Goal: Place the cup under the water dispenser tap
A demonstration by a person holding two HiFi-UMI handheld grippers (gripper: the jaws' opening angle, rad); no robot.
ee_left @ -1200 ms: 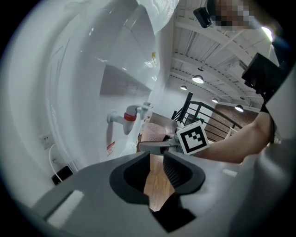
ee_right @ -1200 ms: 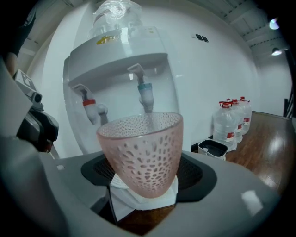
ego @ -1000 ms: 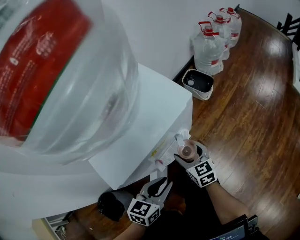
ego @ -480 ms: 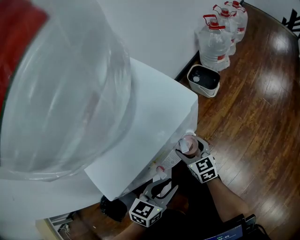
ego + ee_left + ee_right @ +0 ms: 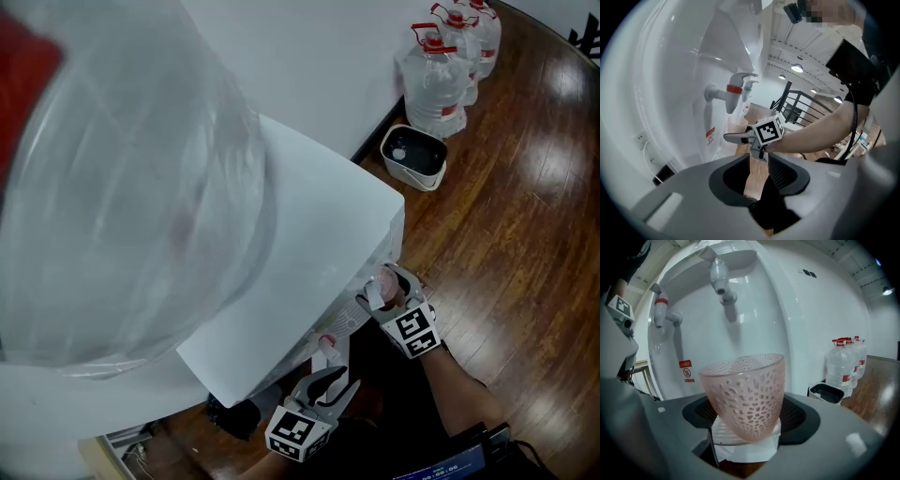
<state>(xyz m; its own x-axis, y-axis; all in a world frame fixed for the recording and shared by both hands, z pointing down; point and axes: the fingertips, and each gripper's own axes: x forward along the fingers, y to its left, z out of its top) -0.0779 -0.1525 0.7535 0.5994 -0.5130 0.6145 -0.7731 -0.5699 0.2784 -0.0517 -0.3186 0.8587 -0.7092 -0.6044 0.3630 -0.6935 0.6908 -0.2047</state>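
A pink dimpled cup [image 5: 747, 394] sits between the jaws of my right gripper [image 5: 747, 420], which is shut on it. The cup hangs a little tilted above the white drip tray [image 5: 723, 439], below the white tap [image 5: 723, 282]. A second tap with a red collar [image 5: 660, 312] sticks out further left. In the head view the right gripper [image 5: 394, 289] holds the cup [image 5: 386, 280] against the dispenser's front [image 5: 309, 244]. My left gripper [image 5: 330, 382] stands open and empty, lower left. In the left gripper view the red-collared tap [image 5: 735, 90] and the cup [image 5: 737, 125] lie beyond those open jaws.
A large clear water bottle [image 5: 122, 178] tops the dispenser and fills much of the head view. Several full water jugs [image 5: 441, 80] and a white bin [image 5: 414, 155] stand by the wall on the wooden floor [image 5: 525, 234]. A dark object [image 5: 232, 412] lies at the dispenser's foot.
The right gripper has sunk with the cup and moved closer in under the dispenser's front edge. The left gripper has dropped a little and stays open.
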